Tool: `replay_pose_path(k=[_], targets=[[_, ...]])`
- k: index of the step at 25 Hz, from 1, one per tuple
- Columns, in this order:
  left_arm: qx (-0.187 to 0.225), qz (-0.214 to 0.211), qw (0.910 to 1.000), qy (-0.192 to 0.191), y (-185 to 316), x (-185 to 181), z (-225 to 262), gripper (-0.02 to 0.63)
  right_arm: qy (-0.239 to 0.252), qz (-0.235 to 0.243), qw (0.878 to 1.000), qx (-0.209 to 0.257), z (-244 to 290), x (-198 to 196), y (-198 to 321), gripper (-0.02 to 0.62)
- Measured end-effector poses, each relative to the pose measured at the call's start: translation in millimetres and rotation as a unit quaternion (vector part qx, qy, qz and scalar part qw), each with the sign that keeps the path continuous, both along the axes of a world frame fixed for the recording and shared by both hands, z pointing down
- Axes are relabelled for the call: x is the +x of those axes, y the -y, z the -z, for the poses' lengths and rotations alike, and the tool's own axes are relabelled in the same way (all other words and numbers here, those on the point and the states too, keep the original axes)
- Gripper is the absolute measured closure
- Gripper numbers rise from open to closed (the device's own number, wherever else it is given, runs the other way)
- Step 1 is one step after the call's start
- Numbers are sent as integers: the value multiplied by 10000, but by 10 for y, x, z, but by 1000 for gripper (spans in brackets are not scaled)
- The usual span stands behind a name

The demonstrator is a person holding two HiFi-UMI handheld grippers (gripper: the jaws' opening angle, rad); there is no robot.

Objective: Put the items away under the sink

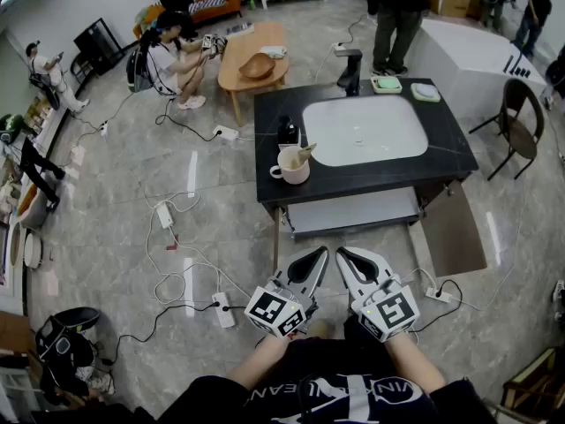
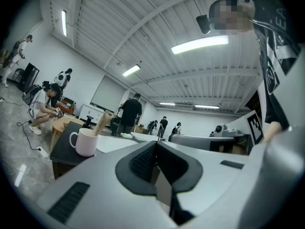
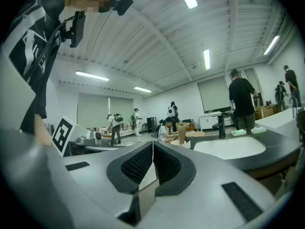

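The sink cabinet stands before you. On its top, the mug sits at the front left corner, left of the basin; the faucet is behind the basin. The cabinet door stands open on the right. Behind the cabinet, to the left, is a wooden table.

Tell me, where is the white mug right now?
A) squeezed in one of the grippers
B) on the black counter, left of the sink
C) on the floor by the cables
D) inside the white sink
B: in the head view the mug stands on the black counter, just left of the white sink, with nothing holding it.
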State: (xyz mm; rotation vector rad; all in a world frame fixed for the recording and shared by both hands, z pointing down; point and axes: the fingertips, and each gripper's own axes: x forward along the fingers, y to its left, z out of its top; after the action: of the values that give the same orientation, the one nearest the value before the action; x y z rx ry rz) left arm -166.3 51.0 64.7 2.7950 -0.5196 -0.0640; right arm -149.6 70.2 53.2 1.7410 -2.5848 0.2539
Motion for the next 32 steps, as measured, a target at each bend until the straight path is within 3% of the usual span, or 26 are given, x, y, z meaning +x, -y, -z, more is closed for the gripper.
replay_pose_path(k=[9, 15, 21, 28, 32], targets=[[4, 594, 9982, 46, 575, 603, -32, 598, -144, 390, 9991, -116, -83, 684, 531, 563], [-37, 966, 9952, 141, 752, 806, -23, 598, 59, 858, 9962, -153, -97, 867, 747, 561], [-124, 1579, 9872, 209, 984, 763, -96, 598, 63, 1425, 9896, -164, -152, 863, 1033, 560], [-244, 1870, 9818, 232, 1354, 583, -178, 598, -24, 1803, 9833, -226, -214, 690, 1497, 552], [-283, 1997, 9792, 240, 1669, 442, -253, 598, -160, 1749, 9831, -519, -389, 578, 1864, 451]])
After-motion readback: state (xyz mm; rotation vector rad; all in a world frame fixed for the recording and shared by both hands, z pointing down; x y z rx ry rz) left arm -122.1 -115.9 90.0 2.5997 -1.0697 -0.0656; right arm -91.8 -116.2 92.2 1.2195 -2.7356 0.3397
